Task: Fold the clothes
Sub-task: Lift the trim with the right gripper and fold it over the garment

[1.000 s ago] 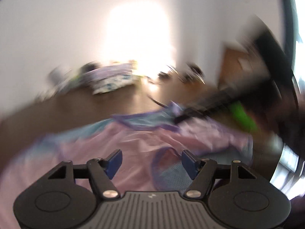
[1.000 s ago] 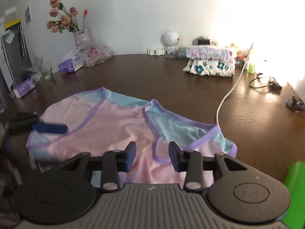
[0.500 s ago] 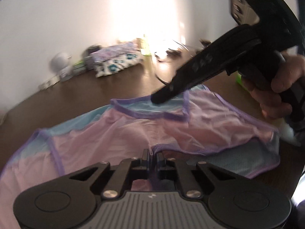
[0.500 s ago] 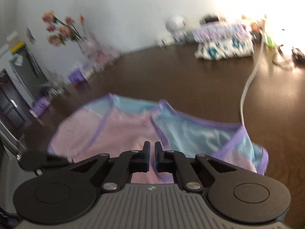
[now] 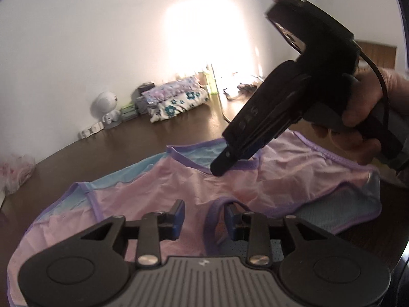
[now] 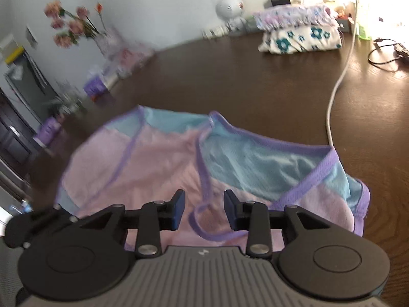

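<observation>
A pink and light-blue garment with purple trim [image 5: 230, 186] lies spread on the dark wooden table [image 5: 179, 130]. It also shows in the right wrist view [image 6: 163, 163]. My left gripper [image 5: 204, 216] is open, low over the garment's near edge, with a purple-trimmed loop between its fingers. My right gripper [image 6: 203, 209] is open over another purple-trimmed edge. In the left wrist view the right gripper [image 5: 225, 160] reaches in from the right, its tip over the blue neckline, held by a hand.
A folded stack of floral clothes [image 6: 299, 33] sits at the back by the wall, beside a small white robot figure [image 6: 230, 10]. A white cable [image 6: 337, 87] runs across the table on the right. A vase of flowers [image 6: 76, 25] and small boxes stand at the left.
Both grippers were shut on the garment half a second ago and have now opened, letting the fabric go. The garment lies flatter on the table.
</observation>
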A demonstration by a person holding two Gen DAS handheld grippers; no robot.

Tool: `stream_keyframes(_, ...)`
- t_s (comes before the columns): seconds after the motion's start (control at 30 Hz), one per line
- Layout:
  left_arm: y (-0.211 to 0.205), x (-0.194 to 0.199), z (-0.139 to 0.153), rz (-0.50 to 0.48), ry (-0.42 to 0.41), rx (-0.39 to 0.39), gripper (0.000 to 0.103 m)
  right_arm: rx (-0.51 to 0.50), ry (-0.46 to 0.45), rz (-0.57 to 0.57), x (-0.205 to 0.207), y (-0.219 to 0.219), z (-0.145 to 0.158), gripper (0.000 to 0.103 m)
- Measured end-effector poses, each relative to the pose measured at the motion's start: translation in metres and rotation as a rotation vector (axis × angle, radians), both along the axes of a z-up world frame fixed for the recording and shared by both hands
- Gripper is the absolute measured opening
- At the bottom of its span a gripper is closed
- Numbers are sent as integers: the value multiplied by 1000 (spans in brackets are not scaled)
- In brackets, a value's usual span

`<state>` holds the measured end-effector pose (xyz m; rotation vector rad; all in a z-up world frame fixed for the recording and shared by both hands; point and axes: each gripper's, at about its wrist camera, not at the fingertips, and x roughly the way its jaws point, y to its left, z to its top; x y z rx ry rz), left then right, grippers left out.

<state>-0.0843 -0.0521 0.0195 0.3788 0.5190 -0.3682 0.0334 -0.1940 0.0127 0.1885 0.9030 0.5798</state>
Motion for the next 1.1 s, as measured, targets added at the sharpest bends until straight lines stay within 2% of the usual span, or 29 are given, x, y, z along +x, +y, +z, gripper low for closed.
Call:
stream_keyframes(0.03,0,2,-1,-4,14,-2,30,-7,2,2,-1,2,-2,3)
stream_keyframes(0.1,3,5,-3,2,57,-31,5,10,-43,5,-4,4,2,2)
stream_keyframes(0.23,20,9,-4,71,125,-150,5,112,-146,16,-3,5,23,2)
stream_keyframes(0.33,33,12,-5,124,175,-237,5,225,-121,26,12,5,27,2)
stream_keyframes(0.43,42,12,-5,142,193,-302,6,289,-52,84,27,18,17,2)
stream_keyframes(0.53,47,9,-5,123,205,-347,15,247,37,89,37,32,-4,6)
stream_keyframes(0.6,49,5,-3,98,213,-369,46,202,13,48,30,27,2,8)
stream_keyframes(0.63,53,4,-1,93,220,-388,51,179,-5,25,26,23,6,9)
stream_keyframes(0.67,57,3,2,88,227,-408,53,155,-22,2,21,19,10,14)
stream_keyframes(0.7,61,3,4,83,235,-427,53,127,-79,-32,9,10,21,27)
stream_keyframes(0.77,69,1,9,73,250,-465,54,51,-202,-102,-21,-10,44,43)
stream_keyframes(0.83,76,10,11,87,279,-523,55,-52,-298,-163,-51,-26,60,43)
stream_keyframes(0.87,78,14,12,96,295,-550,55,-88,-318,-175,-65,-32,63,43)
stream_keyframes(0.93,76,24,11,100,316,-581,54,-120,-292,-161,-89,-38,57,43)
stream_keyframes(1.03,67,37,8,106,345,-572,43,-152,-236,-97,-121,-32,35,42)
stream_keyframes(1.07,66,38,6,105,355,-560,21,-161,-215,-74,-129,-28,26,40)
stream_keyframes(1.1,64,40,5,104,366,-548,4,-170,-201,-56,-135,-25,20,33)
